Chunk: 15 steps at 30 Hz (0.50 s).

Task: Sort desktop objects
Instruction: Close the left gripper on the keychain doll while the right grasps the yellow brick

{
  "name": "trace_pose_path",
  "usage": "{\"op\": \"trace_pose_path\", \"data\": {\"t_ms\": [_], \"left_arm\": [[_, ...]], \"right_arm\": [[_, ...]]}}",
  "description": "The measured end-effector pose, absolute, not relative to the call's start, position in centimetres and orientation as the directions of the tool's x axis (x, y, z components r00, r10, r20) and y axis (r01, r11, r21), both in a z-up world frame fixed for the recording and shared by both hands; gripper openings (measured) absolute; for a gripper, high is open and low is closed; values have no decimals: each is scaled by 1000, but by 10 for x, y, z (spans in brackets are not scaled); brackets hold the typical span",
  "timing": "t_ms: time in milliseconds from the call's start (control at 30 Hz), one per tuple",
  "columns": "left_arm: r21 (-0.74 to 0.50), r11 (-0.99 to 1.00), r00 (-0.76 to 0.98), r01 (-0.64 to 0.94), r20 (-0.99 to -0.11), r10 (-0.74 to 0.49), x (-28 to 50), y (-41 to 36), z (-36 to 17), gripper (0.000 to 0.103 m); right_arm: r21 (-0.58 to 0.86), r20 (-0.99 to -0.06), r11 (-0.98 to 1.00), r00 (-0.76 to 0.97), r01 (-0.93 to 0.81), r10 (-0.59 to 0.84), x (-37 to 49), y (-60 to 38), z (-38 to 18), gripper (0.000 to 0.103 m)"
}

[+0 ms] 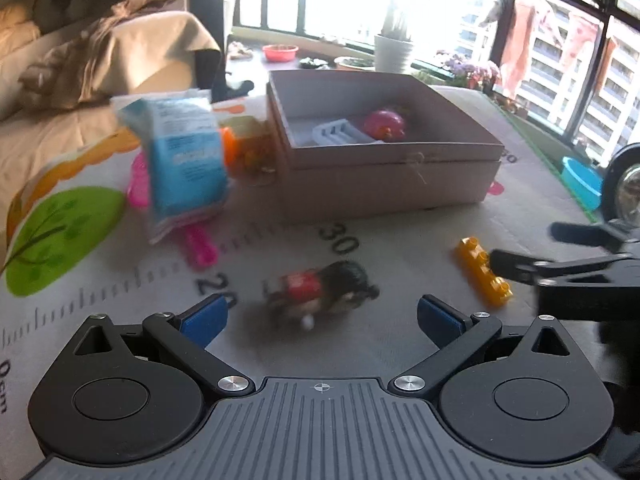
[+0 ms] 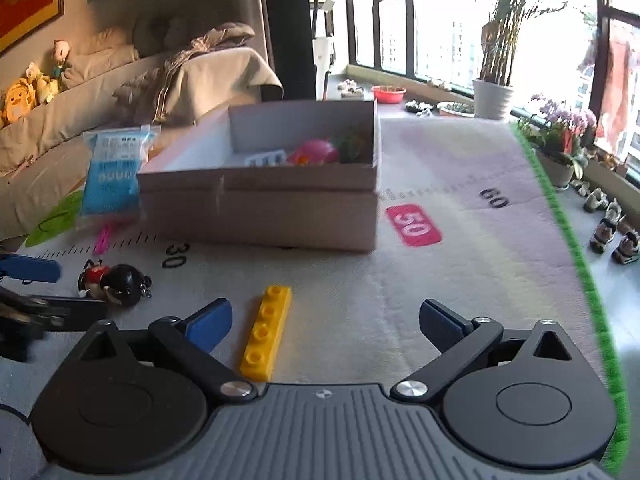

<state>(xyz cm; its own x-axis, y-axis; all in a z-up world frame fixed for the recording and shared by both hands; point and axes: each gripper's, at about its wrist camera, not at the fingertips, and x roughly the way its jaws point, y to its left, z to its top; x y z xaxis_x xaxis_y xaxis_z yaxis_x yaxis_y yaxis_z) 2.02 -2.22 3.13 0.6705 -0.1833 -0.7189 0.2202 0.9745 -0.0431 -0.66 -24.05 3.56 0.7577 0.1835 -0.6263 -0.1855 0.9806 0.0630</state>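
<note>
A small doll (image 1: 324,292) with black hair and a red body lies on the play mat just ahead of my open, empty left gripper (image 1: 322,316); it also shows in the right wrist view (image 2: 114,282). A yellow toy brick (image 2: 266,332) lies just left of centre before my open, empty right gripper (image 2: 326,320); it also shows in the left wrist view (image 1: 484,270). A cardboard box (image 1: 384,168) (image 2: 260,208) stands beyond, holding a pink toy (image 1: 385,123) and a white slatted piece (image 1: 340,132).
A blue packet (image 1: 184,160) (image 2: 114,172) leans left of the box over a pink plastic toy (image 1: 198,244). An orange toy (image 1: 240,144) sits behind it. The mat's green edge (image 2: 576,248) runs on the right, with small shoes (image 2: 612,232) on the floor past it.
</note>
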Motion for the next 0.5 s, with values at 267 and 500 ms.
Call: {"op": "trace_pose_path", "data": {"t_ms": [267,500], "left_arm": [[-56,985,657,165,-738,-153,40,-24,22,73],[-54,974,649,222,-737,-188,13,-2,23,72]], "right_arm": [[13,-601,976,778,-218,183,-19,-245,53,93],[27,-653,947,711,-320,259,-6,-215,43,66]]}}
